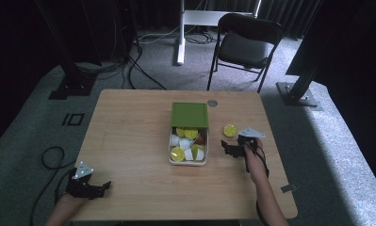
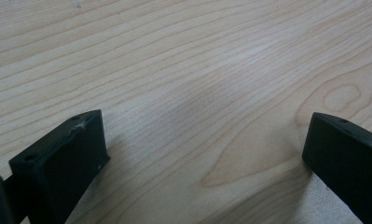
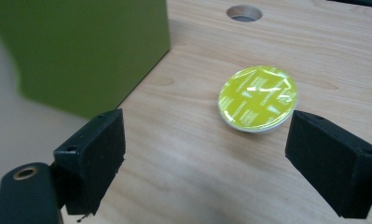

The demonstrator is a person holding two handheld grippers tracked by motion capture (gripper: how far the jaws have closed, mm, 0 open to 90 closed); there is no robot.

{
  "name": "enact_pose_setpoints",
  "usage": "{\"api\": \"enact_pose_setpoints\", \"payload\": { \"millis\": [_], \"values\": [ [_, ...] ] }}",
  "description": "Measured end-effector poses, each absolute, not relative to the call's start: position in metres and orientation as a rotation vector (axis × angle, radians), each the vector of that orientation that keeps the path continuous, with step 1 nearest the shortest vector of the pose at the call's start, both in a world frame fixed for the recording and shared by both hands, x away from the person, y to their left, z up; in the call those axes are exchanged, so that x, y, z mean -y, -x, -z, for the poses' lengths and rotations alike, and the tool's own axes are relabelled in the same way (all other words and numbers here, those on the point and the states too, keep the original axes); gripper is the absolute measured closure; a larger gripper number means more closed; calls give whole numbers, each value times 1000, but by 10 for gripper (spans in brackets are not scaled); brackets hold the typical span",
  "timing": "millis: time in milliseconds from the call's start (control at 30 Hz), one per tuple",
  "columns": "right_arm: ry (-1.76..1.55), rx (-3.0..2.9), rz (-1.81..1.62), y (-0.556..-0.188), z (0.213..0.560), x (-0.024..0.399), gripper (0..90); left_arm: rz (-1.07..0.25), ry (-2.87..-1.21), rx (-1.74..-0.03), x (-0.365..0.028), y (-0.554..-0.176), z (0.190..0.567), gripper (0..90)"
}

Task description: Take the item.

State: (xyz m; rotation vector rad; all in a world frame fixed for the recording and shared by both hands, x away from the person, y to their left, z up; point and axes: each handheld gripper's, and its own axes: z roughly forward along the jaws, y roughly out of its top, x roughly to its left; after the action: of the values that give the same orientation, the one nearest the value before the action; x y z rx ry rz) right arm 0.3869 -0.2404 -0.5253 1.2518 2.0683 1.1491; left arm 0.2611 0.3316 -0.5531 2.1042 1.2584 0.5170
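My right gripper [image 1: 230,149] hovers just right of the white box [image 1: 187,161], its jaws spread wide with nothing between them. Looking along those jaws, I see the yellow-lidded capsule [image 3: 258,98] lying flat on the wooden table [image 1: 129,136], lid up, a little beyond my fingertips [image 3: 96,149] and apart from them; neither pad touches it. From above, that capsule [image 1: 230,130] sits alone on the bare wood, just right of the box and near the gripper. The box's green lid [image 1: 190,115] stands raised at the far end, and its green face [image 3: 88,51] fills the left of my right gripper view. Inside the box lie more capsules [image 1: 185,143], some showing yellow lids, some white, jumbled together. A round hole [image 3: 244,13] in the tabletop lies beyond the loose capsule. My left gripper [image 1: 101,187] rests low at the near left corner of the table, well apart from the box, jaws also spread over bare wood [image 2: 197,93], holding nothing.
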Motion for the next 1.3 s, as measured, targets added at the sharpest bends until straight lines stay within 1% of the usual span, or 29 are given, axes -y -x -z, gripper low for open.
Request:
{"api": "enact_pose_setpoints", "payload": {
  "millis": [33,67,300,467,767,1000,1300],
  "values": [
    [-1252,-2068,-1149,-387,525,240,122,-517,-2105,-1258,-332,-261,553,5],
    [-1229,-2081,-1175,-382,525,241,143,-517,-2104,-1258,-332,-261,553,5],
    [-1008,-2230,-1334,-359,527,247,143,-517,-2105,-1258,-332,-261,553,5],
    [-951,-2298,-1370,-347,526,245,143,-517,-2105,-1258,-332,-261,553,5],
    [-841,-2395,-1346,-331,530,246,143,-517,-2105,-1258,-332,-261,553,5],
    [-676,-2528,-1355,-316,536,256,143,-517,-2105,-1258,-332,-261,553,5],
    [-628,-2572,-1344,-304,541,267,143,-517,-2105,-1258,-332,-261,553,5]
  ]
}}
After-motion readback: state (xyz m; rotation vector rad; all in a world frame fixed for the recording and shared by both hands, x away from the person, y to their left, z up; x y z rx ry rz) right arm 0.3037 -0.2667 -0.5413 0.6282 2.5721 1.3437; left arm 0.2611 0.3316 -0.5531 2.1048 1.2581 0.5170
